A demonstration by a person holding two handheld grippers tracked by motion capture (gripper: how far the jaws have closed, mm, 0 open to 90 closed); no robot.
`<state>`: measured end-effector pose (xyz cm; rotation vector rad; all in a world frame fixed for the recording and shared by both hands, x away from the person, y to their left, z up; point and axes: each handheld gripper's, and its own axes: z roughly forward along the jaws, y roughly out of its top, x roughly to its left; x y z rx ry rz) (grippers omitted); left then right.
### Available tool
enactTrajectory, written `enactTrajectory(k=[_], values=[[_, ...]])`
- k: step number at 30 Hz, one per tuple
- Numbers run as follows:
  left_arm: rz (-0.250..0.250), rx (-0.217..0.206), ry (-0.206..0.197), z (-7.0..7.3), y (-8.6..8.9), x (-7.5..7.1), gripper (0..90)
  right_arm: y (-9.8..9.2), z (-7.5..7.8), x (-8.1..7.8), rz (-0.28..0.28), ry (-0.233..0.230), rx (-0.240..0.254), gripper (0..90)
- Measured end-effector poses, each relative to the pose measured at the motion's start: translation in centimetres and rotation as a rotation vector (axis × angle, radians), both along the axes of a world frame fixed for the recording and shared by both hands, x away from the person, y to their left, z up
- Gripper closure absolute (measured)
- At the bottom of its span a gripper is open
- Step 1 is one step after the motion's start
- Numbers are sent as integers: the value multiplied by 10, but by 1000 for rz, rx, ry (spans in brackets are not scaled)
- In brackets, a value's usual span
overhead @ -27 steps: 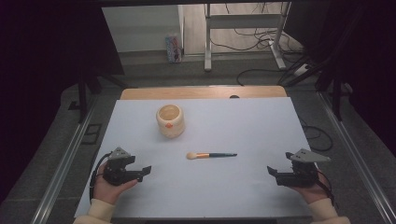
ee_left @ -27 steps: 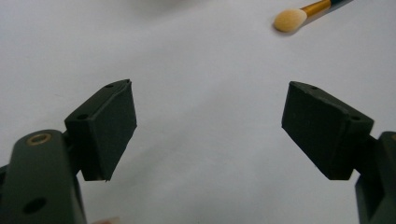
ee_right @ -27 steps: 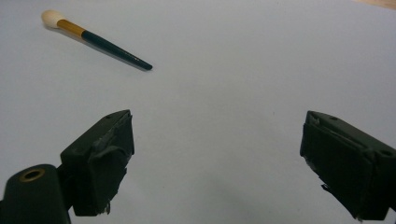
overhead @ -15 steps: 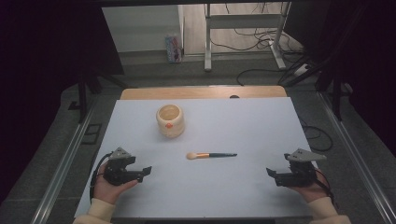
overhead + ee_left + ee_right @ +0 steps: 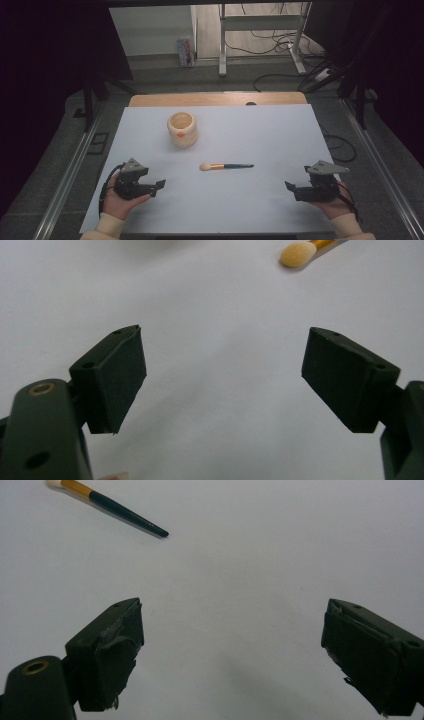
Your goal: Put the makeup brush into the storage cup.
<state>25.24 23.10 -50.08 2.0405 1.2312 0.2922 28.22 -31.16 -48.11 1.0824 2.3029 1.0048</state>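
Observation:
A makeup brush (image 5: 226, 166) with a pale tuft, gold ferrule and dark green handle lies flat in the middle of the white table top (image 5: 260, 135). Its tuft (image 5: 297, 253) points toward my left side and its handle tip (image 5: 159, 531) toward my right. A cream cup (image 5: 182, 129) with an orange mark stands upright behind it. My left gripper (image 5: 159, 184) rests low near the front left, open, nothing between its jaws. My right gripper (image 5: 290, 187) sits near the front right, also open and holding nothing. Both are well apart from the brush.
A wooden strip (image 5: 215, 98) borders the table's far edge. Metal rails (image 5: 75, 165) run along both sides. Beyond the table are floor cables (image 5: 280, 35) and a white stand's legs (image 5: 222, 40).
Both grippers have barely shifted, the right one slightly toward the front. Brush and cup have not moved.

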Motion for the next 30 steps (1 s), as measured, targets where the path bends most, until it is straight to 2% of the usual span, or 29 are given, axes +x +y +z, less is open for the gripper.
enactTrajectory(k=[8, 10, 17, 25, 30], values=[[6, -1, 5, -2, 3, 0, 190, 5, 0, 5, 13, 14, -10, 115], [8, 1, 2, -1, 3, -1, 190, 8, 1, 5, 21, 5, -22, 120], [9, 4, -3, 0, 2, -2, 191, 13, 9, 7, 35, -12, -14, 123], [2, 4, -2, 0, 1, 1, 191, 15, 15, 9, 49, -8, -15, 124], [-3, 4, 0, -1, -1, 2, 191, 19, 21, 10, 79, -14, -23, 137]])
